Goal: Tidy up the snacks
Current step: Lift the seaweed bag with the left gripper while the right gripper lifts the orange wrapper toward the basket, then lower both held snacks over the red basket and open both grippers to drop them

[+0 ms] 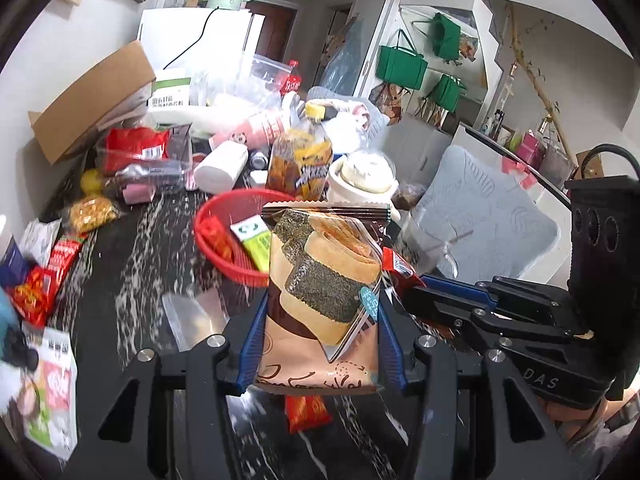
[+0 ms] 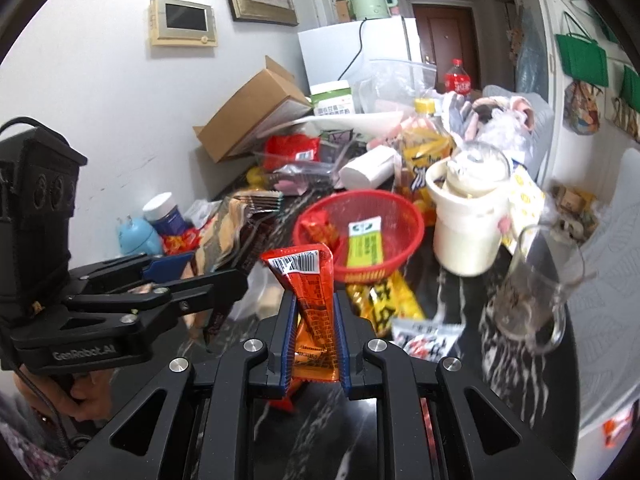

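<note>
A: Now, state the condition of the left gripper (image 1: pixel 320 344).

B: The left gripper is clamped on a brown seaweed-cracker packet (image 1: pixel 320 296). Both blue pads press the packet's lower sides. The packet stands upright between them, its crimped top edge in front of the near rim of the red basket (image 1: pixel 208 220).

A: And the right gripper (image 2: pixel 316 344)?

B: It is clenched on an orange snack bar wrapper (image 2: pixel 310 292). The jaws stand almost together, and the wrapper is pinched narrow between the pads. Its barcode end rises above the fingers, just in front of the red basket's near rim.

A: Contents of the red basket?

B: Two items lie inside: a green-and-white sachet (image 2: pixel 362 246) and a red-orange wrapper (image 2: pixel 316 228).

A: Items around the basket?

B: A cream ceramic pot (image 2: pixel 468 216) stands just right of the basket. A yellow-capped drink bottle (image 2: pixel 426 148) stands behind it. A clear glass mug (image 2: pixel 536 284) stands right of the basket, nearer than the pot. A yellow packet (image 2: pixel 380 296) lies on the dark marbled table (image 2: pixel 452 300) in front of the basket, touching its near rim. A cardboard box (image 2: pixel 248 112) leans at the wall, well behind the basket.

A: Position of the two grippers relative to each other?

B: They are side by side, both in front of the basket.
</note>
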Tool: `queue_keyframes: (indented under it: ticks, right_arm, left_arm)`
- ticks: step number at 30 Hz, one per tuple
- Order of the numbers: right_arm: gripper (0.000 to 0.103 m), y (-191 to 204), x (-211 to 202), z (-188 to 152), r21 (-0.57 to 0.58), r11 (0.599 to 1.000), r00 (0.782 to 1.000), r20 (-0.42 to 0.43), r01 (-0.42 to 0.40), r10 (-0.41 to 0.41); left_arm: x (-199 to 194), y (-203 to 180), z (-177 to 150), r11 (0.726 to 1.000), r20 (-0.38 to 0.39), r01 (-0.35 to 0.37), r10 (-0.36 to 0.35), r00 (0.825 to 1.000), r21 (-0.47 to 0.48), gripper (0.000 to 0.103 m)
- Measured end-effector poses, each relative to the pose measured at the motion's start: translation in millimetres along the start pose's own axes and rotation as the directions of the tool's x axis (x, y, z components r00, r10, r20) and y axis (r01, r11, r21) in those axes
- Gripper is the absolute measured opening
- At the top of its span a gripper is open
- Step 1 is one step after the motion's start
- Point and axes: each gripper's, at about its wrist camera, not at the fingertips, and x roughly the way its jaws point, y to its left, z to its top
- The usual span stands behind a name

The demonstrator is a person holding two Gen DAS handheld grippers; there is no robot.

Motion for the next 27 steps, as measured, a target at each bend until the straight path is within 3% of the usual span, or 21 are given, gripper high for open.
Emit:
queue_keyframes:
  ticks: [21, 27]
  right_arm:
    - [0.018, -45.8, 83.2, 92.9, -0.026, 0.999, 0.999, 0.042, 0.033, -0.031]
    - [0.018, -54.5, 106.5, 105.8, -0.005, 0.999, 0.999, 0.023, 0.048, -0.047]
  left_arm:
    - [73.8, 42.5, 99.8, 0.999, 0.107, -0.051, 0.051, 0.993, 0.005, 0.049]
    - [100.3, 54.0, 112.2, 0.997, 0.084, -0.073, 0.074, 0.994, -0.008, 0.049]
